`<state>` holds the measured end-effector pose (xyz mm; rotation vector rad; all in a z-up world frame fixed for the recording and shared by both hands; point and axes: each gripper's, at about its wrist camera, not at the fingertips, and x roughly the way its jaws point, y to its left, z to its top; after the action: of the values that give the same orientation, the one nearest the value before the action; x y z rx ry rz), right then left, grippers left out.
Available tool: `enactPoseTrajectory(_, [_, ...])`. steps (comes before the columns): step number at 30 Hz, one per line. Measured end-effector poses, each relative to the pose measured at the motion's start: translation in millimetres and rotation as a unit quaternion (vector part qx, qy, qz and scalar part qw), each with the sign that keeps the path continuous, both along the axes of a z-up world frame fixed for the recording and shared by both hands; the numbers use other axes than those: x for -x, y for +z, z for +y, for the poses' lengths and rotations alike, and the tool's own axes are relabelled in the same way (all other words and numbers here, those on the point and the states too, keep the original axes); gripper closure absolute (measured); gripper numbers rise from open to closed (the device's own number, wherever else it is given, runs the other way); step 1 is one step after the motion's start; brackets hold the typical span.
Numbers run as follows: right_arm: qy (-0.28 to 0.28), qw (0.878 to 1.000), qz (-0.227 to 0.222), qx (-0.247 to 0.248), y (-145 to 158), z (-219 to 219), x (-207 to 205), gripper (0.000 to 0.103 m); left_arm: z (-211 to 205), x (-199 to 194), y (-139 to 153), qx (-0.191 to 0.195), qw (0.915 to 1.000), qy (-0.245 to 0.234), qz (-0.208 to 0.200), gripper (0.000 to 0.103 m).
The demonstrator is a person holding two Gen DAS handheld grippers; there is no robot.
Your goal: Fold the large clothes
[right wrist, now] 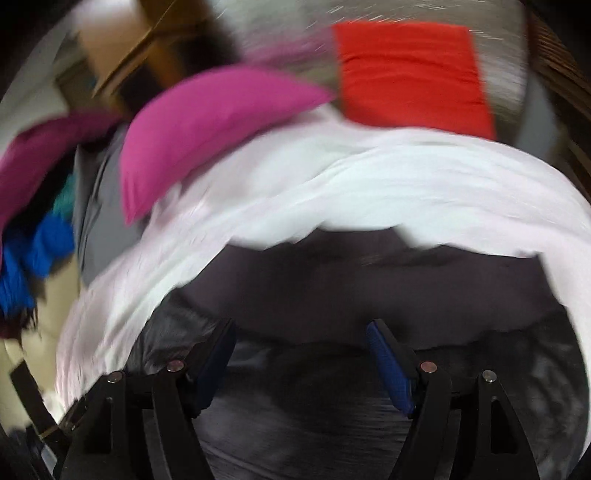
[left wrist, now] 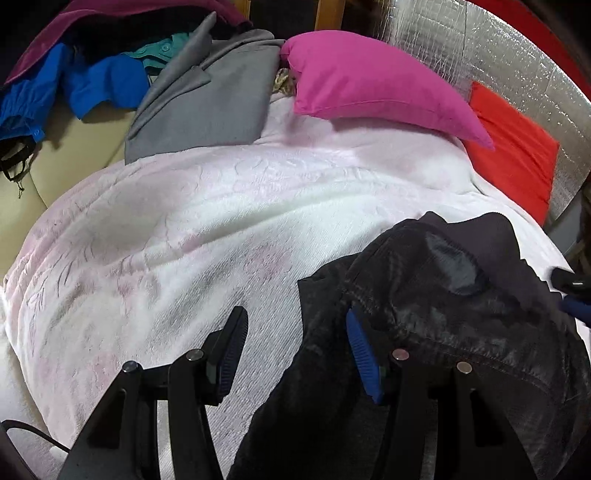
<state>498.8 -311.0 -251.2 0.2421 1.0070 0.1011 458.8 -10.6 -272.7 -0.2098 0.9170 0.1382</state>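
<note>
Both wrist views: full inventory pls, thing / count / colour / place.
dark garment: 1, black-grey, on the blanket, near right, under both claws
blanket: 1, pale pink-white, spread over the middle
pink cushion: 1, magenta, on the blanket's far edge
red cushion: 1, red, right of the pink one, against the silver sheet
silver sheet: 1, foil-like, far right
grey garment: 1, grey, far left of the pink cushion
blue garment: 1, bright blue, far left pile
teal garment: 1, teal, in that pile
maroon fabric: 1, top left
beige seat: 1, left, beneath the pile
left claw: 1, black with blue pads, open at the garment's edge
right claw: 1, same, open over the garment, view blurred
</note>
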Motion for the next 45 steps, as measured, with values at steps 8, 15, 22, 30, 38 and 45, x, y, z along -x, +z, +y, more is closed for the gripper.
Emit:
enactPoseTrajectory(8, [0.007, 0.995, 0.060, 0.079, -56, 58, -57, 0.028, -1, -1, -1, -0.002, 1.0000, -0.004, 0.004, 0.047])
enactPoseTrajectory(15, [-0.028, 0.995, 0.036, 0.092, -64, 51, -87, 0.035, -1, -5, -3, -0.002, 0.9999, -0.011, 0.006, 0.046])
enactPoseTrajectory(22, [-0.045, 0.998, -0.051, 0.010, -18, 7, -33, 0.035, -4, -1, 6, -0.017, 0.9998, -0.005, -0.010, 0.046])
enactPoseTrajectory(30, [-0.155, 0.982, -0.103, 0.017, 20, -113, 99, 0.025, -32, 22, 28, -0.085, 0.9934, -0.046, -0.062, 0.039])
enactPoseTrajectory(38, [-0.250, 0.967, -0.028, -0.044, -49, -189, 181, 0.054, -51, 24, 2, -0.151, 0.9856, -0.074, -0.009, 0.032])
enactPoseTrajectory(45, [-0.254, 0.964, -0.077, -0.030, -25, -190, 198, 0.053, -55, 38, 8, -0.168, 0.9816, -0.086, -0.031, 0.032])
